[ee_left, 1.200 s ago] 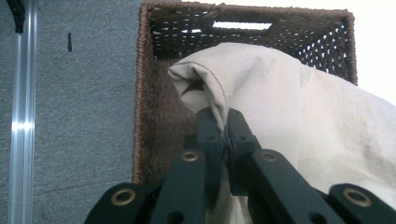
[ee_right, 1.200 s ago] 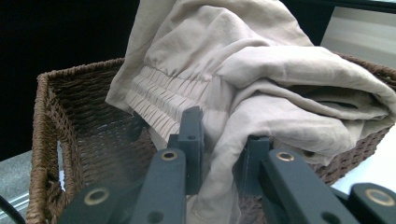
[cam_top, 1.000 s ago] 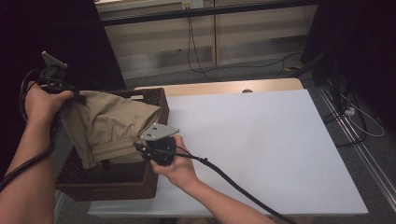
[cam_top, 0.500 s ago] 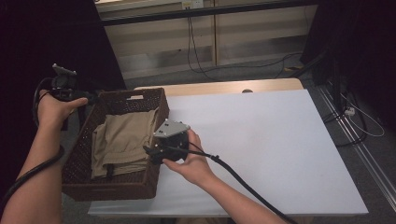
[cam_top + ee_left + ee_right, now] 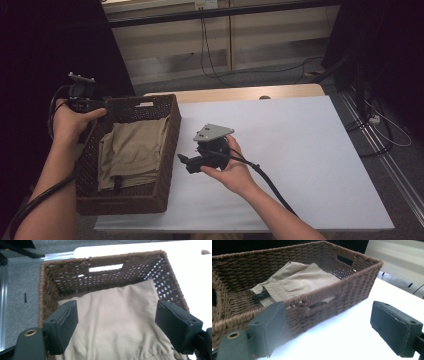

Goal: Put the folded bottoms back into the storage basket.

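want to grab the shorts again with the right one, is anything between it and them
Yes: the wicker basket's near side wall stands between the open right hand-held gripper and the folded khaki shorts lying inside. Above the rim, nothing visible blocks.

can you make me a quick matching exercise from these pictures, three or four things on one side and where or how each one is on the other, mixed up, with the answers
Things
1. khaki cloth
2. basket
3. left gripper
4. right gripper

Places or states
A. on the left end of the white table
B. open, over the white table beside the basket
C. folded, lying in the basket
D. open, above the cloth, nothing between its jaws

Pairs: 1-C, 2-A, 3-D, 4-B
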Tool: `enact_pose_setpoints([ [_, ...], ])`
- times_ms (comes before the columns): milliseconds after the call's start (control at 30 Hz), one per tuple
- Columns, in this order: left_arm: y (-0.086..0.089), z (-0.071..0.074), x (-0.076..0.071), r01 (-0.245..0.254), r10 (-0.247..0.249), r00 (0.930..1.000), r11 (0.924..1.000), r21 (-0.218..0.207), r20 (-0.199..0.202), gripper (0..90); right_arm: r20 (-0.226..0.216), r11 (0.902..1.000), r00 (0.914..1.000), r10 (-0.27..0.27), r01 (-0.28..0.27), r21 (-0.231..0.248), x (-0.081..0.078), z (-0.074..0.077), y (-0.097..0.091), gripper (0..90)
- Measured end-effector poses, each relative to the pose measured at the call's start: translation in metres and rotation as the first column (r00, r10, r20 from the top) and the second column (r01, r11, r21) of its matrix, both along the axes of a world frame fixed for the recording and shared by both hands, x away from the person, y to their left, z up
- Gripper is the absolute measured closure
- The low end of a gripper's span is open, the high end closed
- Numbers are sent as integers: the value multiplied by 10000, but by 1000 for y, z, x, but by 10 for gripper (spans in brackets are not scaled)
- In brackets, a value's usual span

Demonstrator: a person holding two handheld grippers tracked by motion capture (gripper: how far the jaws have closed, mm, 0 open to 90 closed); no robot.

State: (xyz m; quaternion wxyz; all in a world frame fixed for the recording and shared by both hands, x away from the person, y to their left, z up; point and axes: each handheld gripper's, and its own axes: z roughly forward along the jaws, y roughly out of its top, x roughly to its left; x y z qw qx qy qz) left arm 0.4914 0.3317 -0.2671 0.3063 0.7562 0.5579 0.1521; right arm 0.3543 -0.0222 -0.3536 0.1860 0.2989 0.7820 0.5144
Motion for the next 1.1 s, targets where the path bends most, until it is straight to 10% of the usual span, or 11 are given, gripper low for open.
enact_pose_setpoints([
  [1100, -56, -33, -41, 1549, -1459, 9827, 9851, -746, 1139, 170, -1191, 9889, 9827, -1417, 1351, -622, -29, -60, -139, 117],
])
